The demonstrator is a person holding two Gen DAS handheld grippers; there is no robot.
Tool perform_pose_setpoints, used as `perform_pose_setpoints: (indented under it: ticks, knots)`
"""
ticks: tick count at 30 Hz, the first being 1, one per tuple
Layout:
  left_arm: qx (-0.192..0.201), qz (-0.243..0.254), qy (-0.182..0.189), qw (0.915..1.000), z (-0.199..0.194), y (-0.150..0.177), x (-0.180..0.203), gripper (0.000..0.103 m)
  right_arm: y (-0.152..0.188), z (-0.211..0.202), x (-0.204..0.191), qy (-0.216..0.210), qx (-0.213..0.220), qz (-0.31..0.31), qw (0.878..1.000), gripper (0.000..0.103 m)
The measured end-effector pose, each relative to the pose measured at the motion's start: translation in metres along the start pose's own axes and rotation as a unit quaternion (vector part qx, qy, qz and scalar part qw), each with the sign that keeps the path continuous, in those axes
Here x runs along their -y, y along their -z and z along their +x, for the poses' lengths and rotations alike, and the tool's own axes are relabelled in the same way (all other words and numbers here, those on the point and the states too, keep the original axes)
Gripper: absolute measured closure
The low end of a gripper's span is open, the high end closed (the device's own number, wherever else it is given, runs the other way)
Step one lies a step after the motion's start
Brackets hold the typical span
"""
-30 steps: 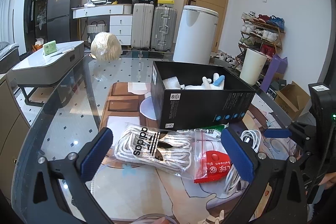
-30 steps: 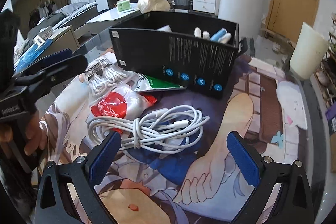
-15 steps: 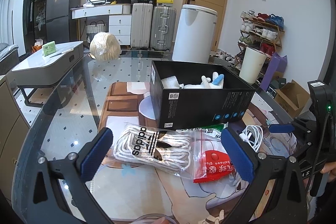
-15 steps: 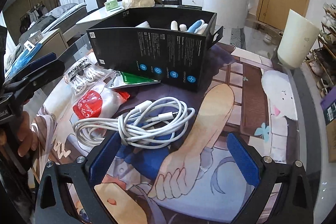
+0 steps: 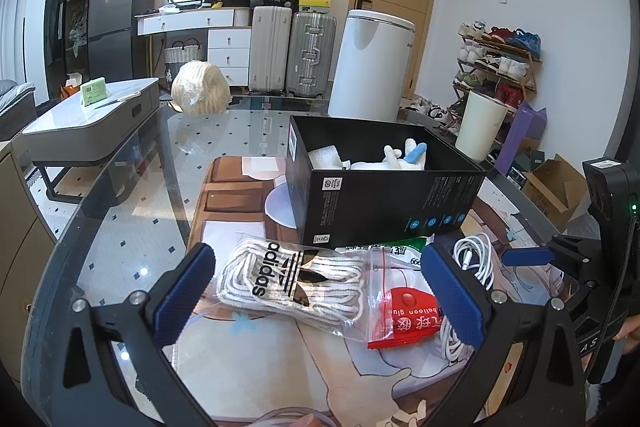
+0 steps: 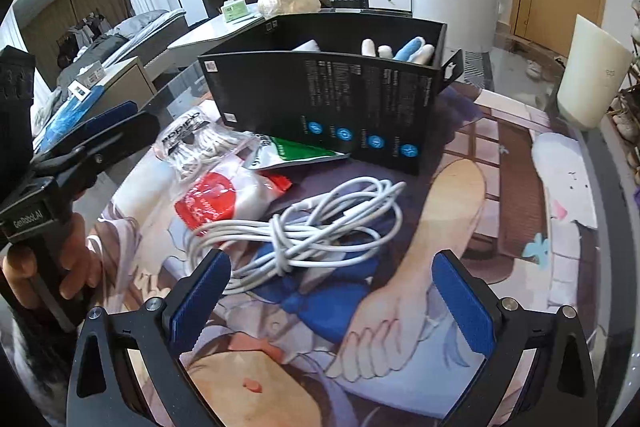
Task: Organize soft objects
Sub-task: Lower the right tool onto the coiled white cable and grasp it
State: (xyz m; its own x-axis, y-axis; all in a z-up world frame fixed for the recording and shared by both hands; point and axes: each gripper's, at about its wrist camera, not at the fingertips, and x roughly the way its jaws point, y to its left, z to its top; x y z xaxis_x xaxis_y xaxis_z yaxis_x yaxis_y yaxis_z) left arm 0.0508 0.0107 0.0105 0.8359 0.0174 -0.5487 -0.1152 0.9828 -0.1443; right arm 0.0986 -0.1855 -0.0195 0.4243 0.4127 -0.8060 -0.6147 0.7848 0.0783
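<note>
A black box (image 5: pixel 384 187) stands on the printed mat and holds white and blue soft items (image 5: pixel 400 157); it also shows in the right wrist view (image 6: pixel 332 99). In front of it lie a clear bag of white adidas laces (image 5: pixel 288 279), a red-labelled bag (image 5: pixel 404 319), a green-and-white packet (image 6: pixel 296 151) and a coiled white cable (image 6: pixel 312 227). My left gripper (image 5: pixel 320 291) is open and empty, hovering over the lace bag. My right gripper (image 6: pixel 332 299) is open and empty, just short of the cable.
The round glass table's edge (image 5: pixel 80 211) curves at left. A cream cup (image 6: pixel 592 83) stands at the table's right. A pale bundle (image 5: pixel 200 93) sits at the far side. Suitcases, a white bin and a shoe rack stand beyond.
The right gripper has pulled back and swung right, so the cable and box sit farther left and away. The left gripper has barely moved.
</note>
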Motion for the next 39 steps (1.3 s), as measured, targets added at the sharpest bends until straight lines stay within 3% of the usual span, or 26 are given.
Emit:
perform_pose_setpoints:
  ticks: [11,15,23,32,35,37,39]
  knots:
    - [-0.001,0.000,0.000,1.0000,0.000,-0.001,0.000,0.000,-0.009,0.006,-0.005,-0.006,0.020,0.070,0.997,0.001]
    - [-0.001,0.000,0.000,1.0000,-0.001,-0.001,0.000,0.000,-0.010,0.012,-0.014,-0.011,0.016,0.066,0.998,0.001]
    - [0.000,-0.001,0.001,1.0000,-0.001,-0.002,0.000,0.000,-0.004,0.007,-0.006,0.027,-0.020,0.022,0.999,0.001]
    - [-0.003,-0.002,0.001,1.0000,-0.001,-0.002,-0.002,0.000,0.000,0.000,0.020,0.075,-0.018,0.033,0.997,0.001]
    - [-0.003,-0.002,0.001,1.0000,-0.001,-0.002,-0.002,0.000,-0.001,0.000,0.023,0.073,-0.013,0.050,0.996,0.007]
    - [-0.003,-0.002,0.000,1.0000,-0.001,-0.002,-0.002,0.000,-0.001,0.001,0.025,0.064,-0.010,0.056,0.996,0.020]
    - [-0.003,-0.002,0.001,1.0000,-0.001,-0.002,-0.002,0.000,-0.002,0.002,0.025,0.059,-0.008,0.057,0.997,0.025]
